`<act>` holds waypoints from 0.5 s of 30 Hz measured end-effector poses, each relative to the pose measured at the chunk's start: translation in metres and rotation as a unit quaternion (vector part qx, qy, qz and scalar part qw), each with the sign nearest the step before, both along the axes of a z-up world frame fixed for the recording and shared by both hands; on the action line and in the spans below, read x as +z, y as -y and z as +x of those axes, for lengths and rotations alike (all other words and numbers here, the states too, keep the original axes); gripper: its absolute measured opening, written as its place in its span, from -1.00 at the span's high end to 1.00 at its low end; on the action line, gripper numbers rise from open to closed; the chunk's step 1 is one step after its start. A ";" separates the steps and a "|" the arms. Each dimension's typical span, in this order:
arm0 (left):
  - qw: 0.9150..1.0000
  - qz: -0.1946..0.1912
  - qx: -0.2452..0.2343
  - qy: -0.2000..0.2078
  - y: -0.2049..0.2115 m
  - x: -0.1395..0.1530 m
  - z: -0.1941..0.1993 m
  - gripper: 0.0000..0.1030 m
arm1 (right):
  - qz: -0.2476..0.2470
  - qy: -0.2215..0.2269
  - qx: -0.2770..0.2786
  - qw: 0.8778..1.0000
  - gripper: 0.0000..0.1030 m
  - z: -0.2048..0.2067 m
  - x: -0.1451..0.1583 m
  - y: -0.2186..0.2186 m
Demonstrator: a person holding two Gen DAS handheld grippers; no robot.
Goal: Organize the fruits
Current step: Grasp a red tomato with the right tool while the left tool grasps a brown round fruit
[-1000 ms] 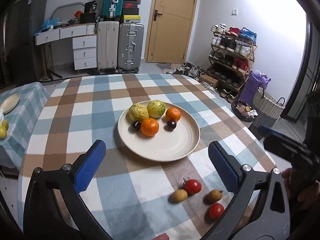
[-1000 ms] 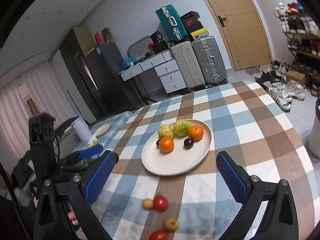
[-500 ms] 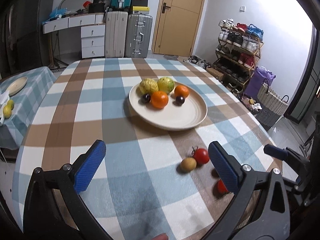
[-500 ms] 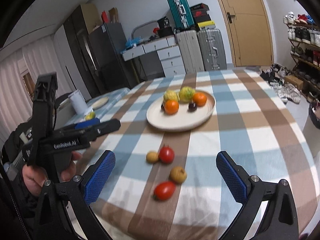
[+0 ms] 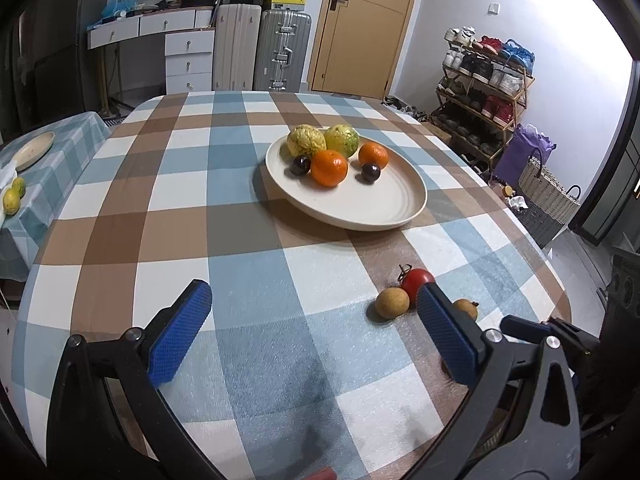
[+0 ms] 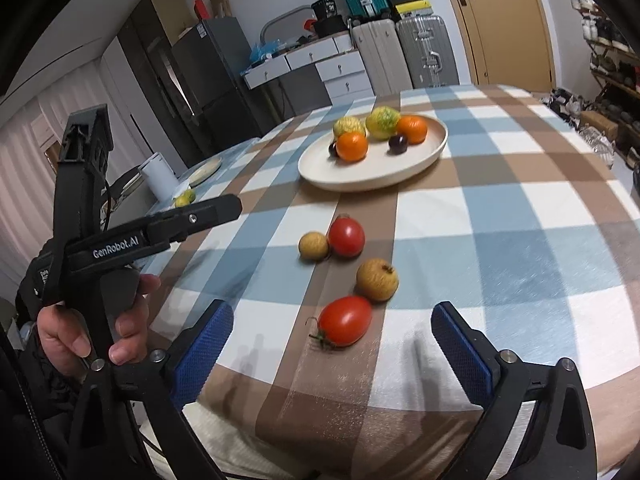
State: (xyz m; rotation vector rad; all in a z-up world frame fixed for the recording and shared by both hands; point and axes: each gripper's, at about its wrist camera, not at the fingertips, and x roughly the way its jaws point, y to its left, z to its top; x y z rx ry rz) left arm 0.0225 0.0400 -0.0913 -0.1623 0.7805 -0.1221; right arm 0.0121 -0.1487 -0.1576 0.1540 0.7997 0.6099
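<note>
Right gripper (image 6: pixel 332 344), fingers apart and just closing, nears the tomato (image 6: pixel 344 321). Left gripper (image 5: pixel 316 332) gapes empty. Next: straddle, pinch gently.

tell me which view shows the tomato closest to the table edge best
The right wrist view: the near tomato lies whole and unobstructed between the open right gripper pads. In the left wrist view it is hidden behind the left gripper's right finger.

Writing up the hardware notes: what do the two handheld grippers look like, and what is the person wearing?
Both match: black plastic frames with silver bolts, each finger faced with a blue knurled pad. Left gripper; right gripper. In the right wrist view the left unit shows white "GenRobot.AI" lettering, a tall black upright and a thin black cable. The hand on its grip is bare; dark clothing behind it.
</note>
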 end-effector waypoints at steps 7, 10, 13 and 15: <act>1.000 -0.003 0.003 -0.010 -0.003 -0.008 0.005 -0.98 | -0.012 -0.015 -0.003 1.000 -0.47 0.007 -0.012 -0.004; 1.000 -0.002 0.001 -0.013 -0.001 -0.010 0.007 -0.98 | -0.019 -0.015 -0.001 1.000 -0.12 0.009 -0.013 -0.005; 1.000 0.000 -0.003 -0.017 0.002 -0.013 0.009 -0.98 | -0.020 -0.016 0.001 1.000 0.21 0.012 -0.015 -0.006; 1.000 0.002 -0.005 -0.018 0.004 -0.014 0.010 -0.98 | -0.025 -0.011 0.004 1.000 0.35 0.011 -0.015 -0.007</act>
